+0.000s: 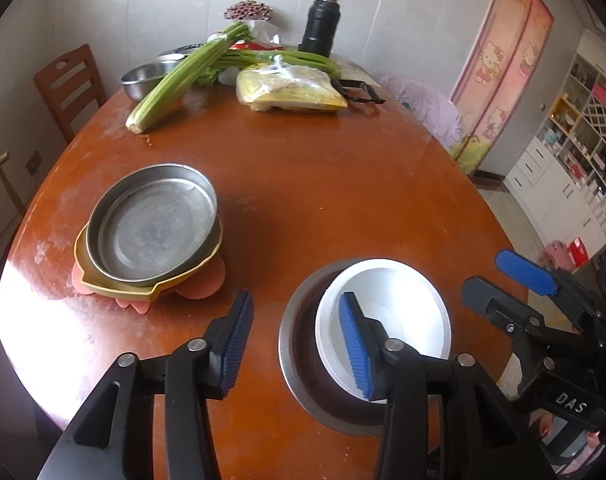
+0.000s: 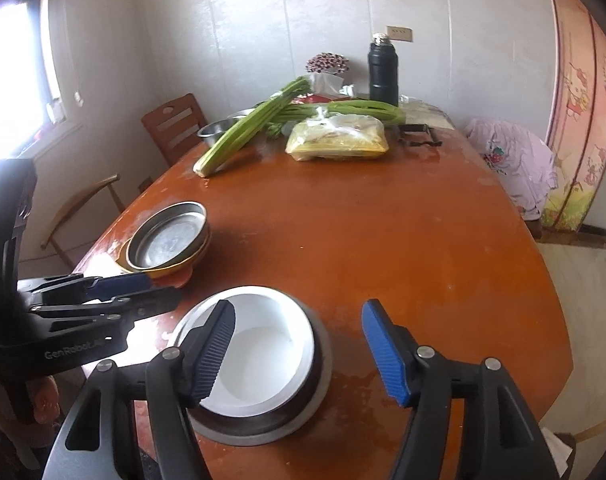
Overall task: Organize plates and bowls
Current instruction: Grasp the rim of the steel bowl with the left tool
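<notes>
Pale panelled wall (image 2: 263, 20) behind the oval wooden worktop (image 2: 383, 240). Bright window (image 2: 11, 72) at left, glare on the worktop's near left edge. Wooden chair (image 2: 175, 128) by the far left edge. Pink cartoon-print curtain (image 1: 503, 72) right; white shelving (image 1: 575, 160) beyond it.

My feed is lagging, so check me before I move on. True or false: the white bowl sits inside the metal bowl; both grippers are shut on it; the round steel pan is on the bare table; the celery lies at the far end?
1. White bowl nested in the grey metal bowl: true.
2. Both grippers shut on it: false. Left gripper and right gripper are open, gripping nothing.
3. Round steel pan on the bare table: false. It rests in a yellow dish on a pink mat.
4. Celery at the far end: true.
</notes>
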